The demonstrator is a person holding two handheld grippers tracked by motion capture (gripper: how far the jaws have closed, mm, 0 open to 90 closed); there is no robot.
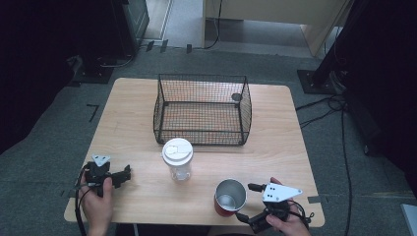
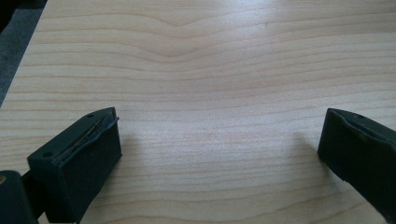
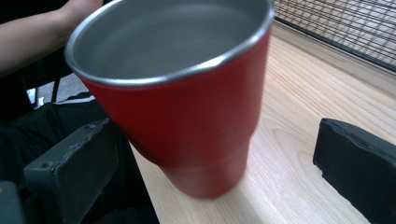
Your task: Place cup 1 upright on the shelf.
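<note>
Red cup (image 1: 229, 197) stands upright at nine o'clock of the wide-open right gripper (image 1: 249, 201), maybe touching.

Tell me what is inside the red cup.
The red cup shows a bare steel wall and, in the high view, a bare bottom; nothing lies in it. The near inner wall is hidden by the rim.

One red cup (image 1: 229, 197), one lidded clear jar (image 1: 177, 159), one wire basket (image 1: 201, 109), two grippers, one table (image 1: 275, 147).

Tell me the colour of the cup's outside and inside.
The cup is red outside, bare silvery metal inside; the right gripper view shows it best.
</note>
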